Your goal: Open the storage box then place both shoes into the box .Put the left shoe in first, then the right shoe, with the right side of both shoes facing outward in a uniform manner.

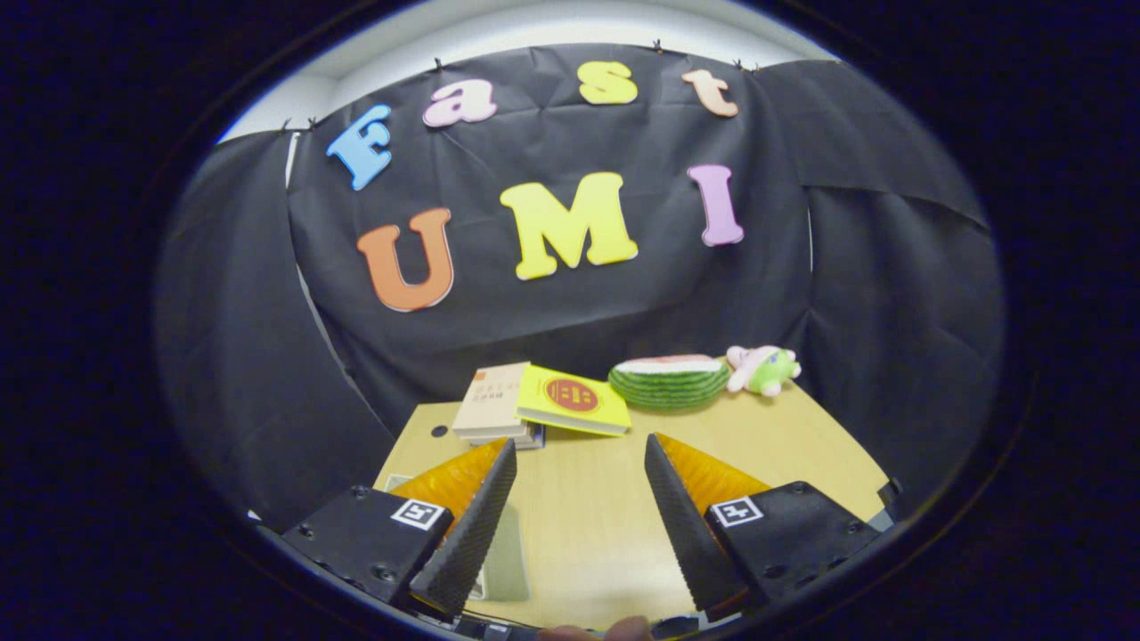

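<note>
Overhead and looking forward, you held one pair of tongs [581, 442] above one pale wooden table [588, 516]. Its two fingers [472, 525] stood well apart, wedge-shaped, with finely ribbed inner faces. Nothing lay between them but bare tabletop, and they gripped nothing.

Just beside the lower inner edge of the left finger lay one flat, pale grey, straight-edged shape [506, 561], smooth and dull. You could not tell from this angle whether it was part of the storage box. It was the only thing close to the tongs.

Beyond the fingertips, toward the far edge of the table, sat a small stack of books [492, 402]. A beige one with a matte cover lay on top of at least one more, though the exact count below it was unclear. One yellow book [574, 401] with a round red mark on its cover leaned against that stack, just ahead of the gap between the fingers.

Further right lay one soft watermelon-slice cushion [670, 383], a half-round with green striped rind and a pale top. Touching its right end was one small plush toy [764, 369], pink and green, fuzzy.

One small dark round hole [439, 431] marked the tabletop left of the books. One fingertip [597, 630] of your hand showed beneath the tongs. Black creased cloth [802, 294] hung behind the table.
</note>
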The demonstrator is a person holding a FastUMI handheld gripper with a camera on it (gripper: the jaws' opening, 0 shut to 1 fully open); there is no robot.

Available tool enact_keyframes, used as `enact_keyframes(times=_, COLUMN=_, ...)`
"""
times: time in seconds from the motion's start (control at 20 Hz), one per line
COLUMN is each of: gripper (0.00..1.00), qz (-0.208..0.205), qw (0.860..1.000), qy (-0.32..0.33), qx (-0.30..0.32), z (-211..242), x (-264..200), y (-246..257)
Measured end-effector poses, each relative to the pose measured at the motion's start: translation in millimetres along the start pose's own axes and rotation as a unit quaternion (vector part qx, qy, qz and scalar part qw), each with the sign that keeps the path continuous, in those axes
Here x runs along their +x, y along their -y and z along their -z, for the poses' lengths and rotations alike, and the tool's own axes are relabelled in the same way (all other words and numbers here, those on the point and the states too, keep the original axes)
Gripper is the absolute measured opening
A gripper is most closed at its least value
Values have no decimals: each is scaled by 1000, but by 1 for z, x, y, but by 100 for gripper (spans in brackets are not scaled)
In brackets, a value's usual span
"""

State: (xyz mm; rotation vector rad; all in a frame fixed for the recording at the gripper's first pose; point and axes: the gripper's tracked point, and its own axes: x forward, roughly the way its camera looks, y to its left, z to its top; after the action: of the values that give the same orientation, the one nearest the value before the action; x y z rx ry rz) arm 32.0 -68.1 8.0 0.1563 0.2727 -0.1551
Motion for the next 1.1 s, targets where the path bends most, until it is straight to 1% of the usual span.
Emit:
enact_keyframes(times=0.1, gripper=95, qz=3, qw=999, qy=33, qx=-13, z=-5, x=-11, y=9)
enact_keyframes(times=0.2, gripper=95, qz=1, qw=998, qy=53, qx=-13, z=-7, x=-21, y=10)
enact_keyframes(times=0.35, gripper=95, qz=-24, qw=996, qy=90, qx=-11, z=-9, x=-30, y=3)
enact_keyframes(times=0.55, gripper=95, qz=-21, qw=995, qy=95, qx=-19, z=7, x=-34, y=5)
enact_keyframes(times=0.65, gripper=95, qz=-30, qw=995, qy=95, qx=-21, z=13, x=-37, y=0)
enact_keyframes(times=0.85, gripper=95, qz=-28, qw=994, qy=100, qx=-37, z=15, x=-41, y=2)
enact_keyframes(times=1.1, gripper=95, qz=-37, qw=993, qy=107, qx=-32, z=17, x=-43, y=-3)
